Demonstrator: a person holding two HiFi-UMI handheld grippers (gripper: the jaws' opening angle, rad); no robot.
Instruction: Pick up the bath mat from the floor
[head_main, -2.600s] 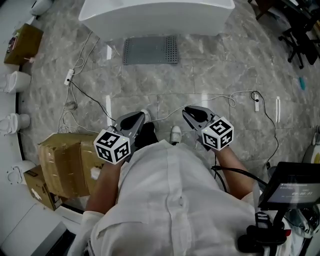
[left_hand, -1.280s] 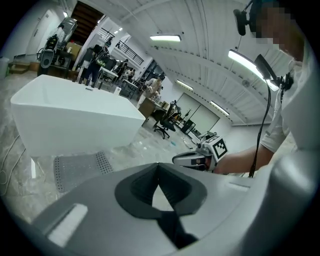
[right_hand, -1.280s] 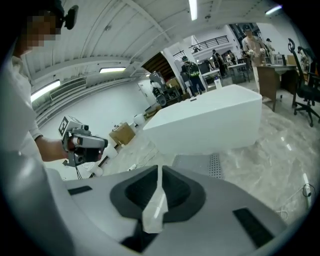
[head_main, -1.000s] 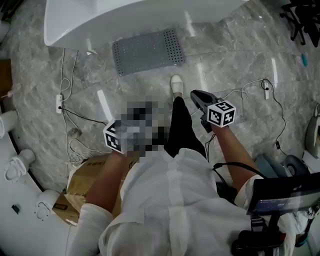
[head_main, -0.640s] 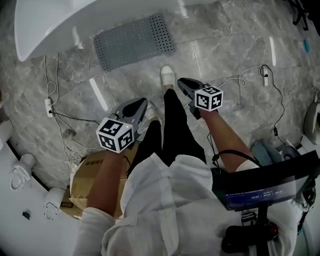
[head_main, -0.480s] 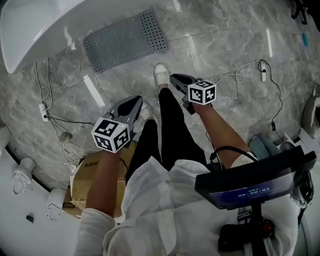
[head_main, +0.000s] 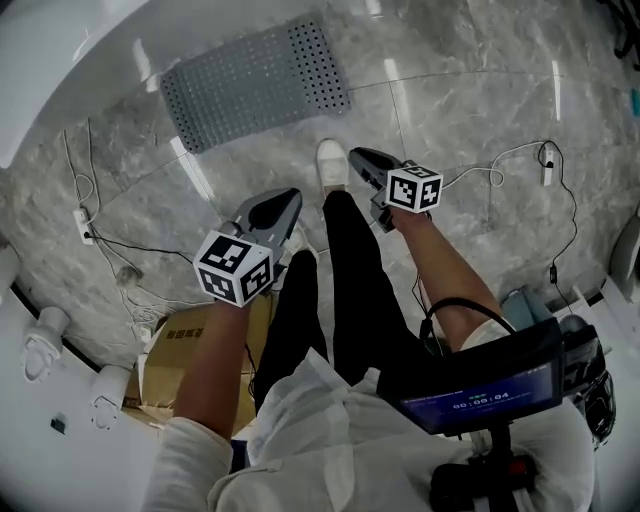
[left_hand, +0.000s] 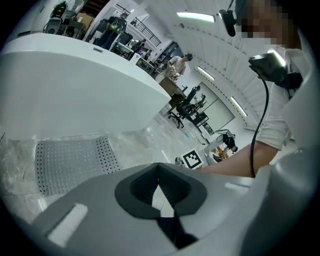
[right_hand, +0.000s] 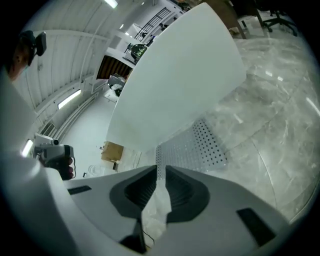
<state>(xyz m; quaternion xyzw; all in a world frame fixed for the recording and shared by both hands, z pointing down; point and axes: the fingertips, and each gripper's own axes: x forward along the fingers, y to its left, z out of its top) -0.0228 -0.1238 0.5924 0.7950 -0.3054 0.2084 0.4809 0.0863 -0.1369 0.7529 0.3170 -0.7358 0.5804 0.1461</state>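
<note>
Bath mat (head_main: 255, 85) flat; gripper view alone shows right tongs (right_hand: 160, 171) ajar.

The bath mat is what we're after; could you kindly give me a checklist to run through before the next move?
1. Bath mat lies flat, nothing on it: ok.
2. Left gripper empty: ok.
3. Left jaws apart for a grip: not ok, together.
4. Right gripper open wide enough: not ok, jaws barely apart, empty.
5. Both at the mat: not ok, short of it.
6. Cables away from the mat: ok.
</note>
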